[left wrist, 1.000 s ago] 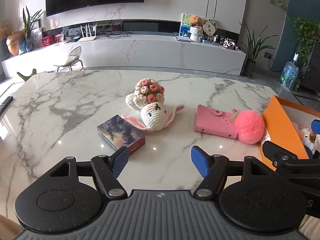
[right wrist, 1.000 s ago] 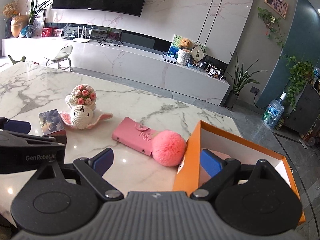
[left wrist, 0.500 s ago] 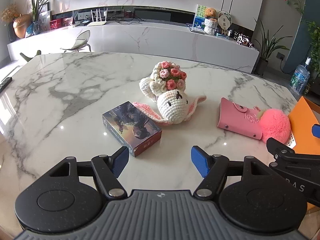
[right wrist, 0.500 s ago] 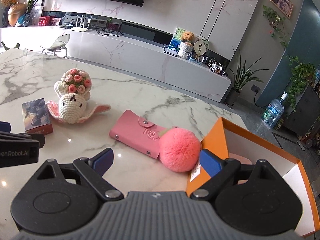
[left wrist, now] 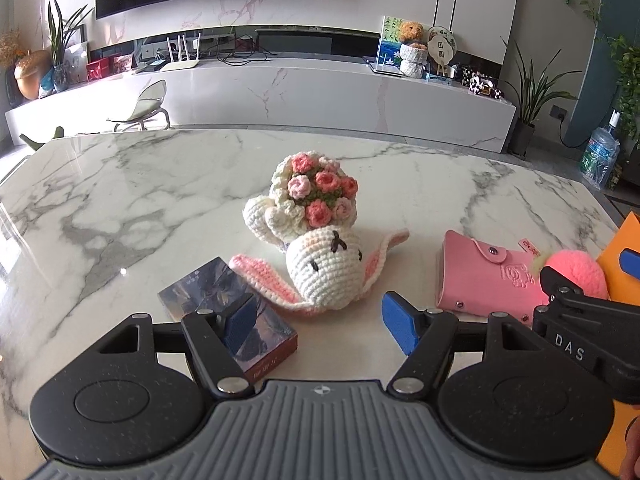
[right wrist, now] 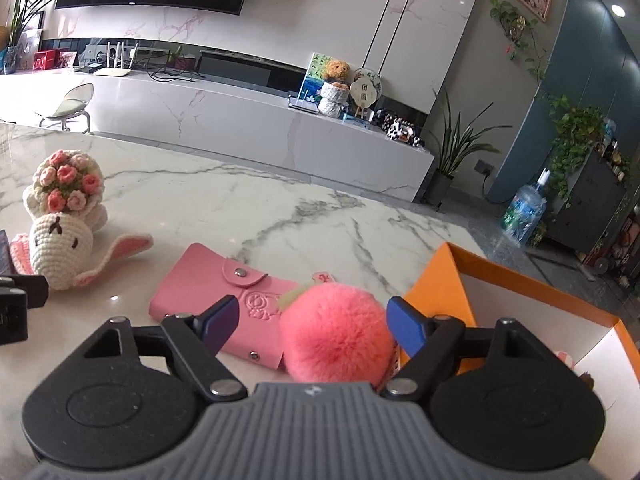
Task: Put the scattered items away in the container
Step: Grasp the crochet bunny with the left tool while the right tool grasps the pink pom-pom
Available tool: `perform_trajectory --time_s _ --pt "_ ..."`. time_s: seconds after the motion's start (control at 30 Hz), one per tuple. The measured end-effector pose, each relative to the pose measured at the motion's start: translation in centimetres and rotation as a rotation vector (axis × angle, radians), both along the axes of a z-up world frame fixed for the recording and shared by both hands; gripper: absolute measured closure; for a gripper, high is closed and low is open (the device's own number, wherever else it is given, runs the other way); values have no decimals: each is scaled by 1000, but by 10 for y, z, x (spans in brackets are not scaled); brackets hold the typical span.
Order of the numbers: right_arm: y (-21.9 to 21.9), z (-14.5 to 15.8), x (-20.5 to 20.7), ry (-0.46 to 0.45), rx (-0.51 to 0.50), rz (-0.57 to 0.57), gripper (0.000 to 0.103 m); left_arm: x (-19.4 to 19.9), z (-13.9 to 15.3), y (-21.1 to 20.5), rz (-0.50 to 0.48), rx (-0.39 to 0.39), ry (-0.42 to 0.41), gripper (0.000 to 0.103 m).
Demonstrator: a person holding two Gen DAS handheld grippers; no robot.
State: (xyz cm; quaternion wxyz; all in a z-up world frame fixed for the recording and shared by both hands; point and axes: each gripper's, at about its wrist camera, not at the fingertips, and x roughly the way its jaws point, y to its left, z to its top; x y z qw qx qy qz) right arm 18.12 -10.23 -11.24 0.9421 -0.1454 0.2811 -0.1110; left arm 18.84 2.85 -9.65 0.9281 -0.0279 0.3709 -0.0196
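In the left wrist view my left gripper (left wrist: 320, 322) is open just short of a white crochet bunny (left wrist: 326, 272) with a pink flower cap. Its left finger hangs over a small card box (left wrist: 208, 292). A pink snap wallet (left wrist: 484, 280) lies to the right, with a fluffy pink pompom (left wrist: 576, 268) attached. My right gripper (right wrist: 314, 320) straddles the pompom (right wrist: 336, 332). Its jaws are closing, and the pads stand beside the fluff without squeezing it. The orange box (right wrist: 440, 276) sits directly right of the pompom, and the wallet (right wrist: 200, 280) lies to the left.
The marble table (left wrist: 140, 208) stretches far and left of the items. The bunny (right wrist: 60, 248) and my left gripper (right wrist: 16, 300) show at the right wrist view's left edge. Something small and pink lies inside the box (right wrist: 564, 358).
Both grippers have come forward and lower. The left is now close to the bunny and card box. The right has reached the pompom and its jaws have narrowed around it.
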Motion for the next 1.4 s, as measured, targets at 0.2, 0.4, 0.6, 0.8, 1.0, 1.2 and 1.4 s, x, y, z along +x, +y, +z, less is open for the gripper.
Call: perform_trajectory --time_s 0.2,0.4,0.6,0.8,1.0,1.2,1.4 --pt "5 -14 10 -33 -62 -60 20 19 -3 -5 3 10 -20 18" --pt "8 -25 13 -101 -107 -121 12 32 -12 -9 17 11 -19 15" --pt "22 -40 14 -114 -232 -75 14 42 -20 -10 30 19 -9 15" --pt "11 -48 26 -57 -174 -126 33 46 -26 -10 34 27 -6 15" --pt "9 -51 29 -37 -156 -128 69 44 -29 -15 8 73 -20 37" --pt "15 -48 21 -72 -183 -87 93 39 -27 -16 -11 78 -30 46" --pt "20 -39 8 -88 -177 -56 97 27 -21 -15 -25 72 -29 49"
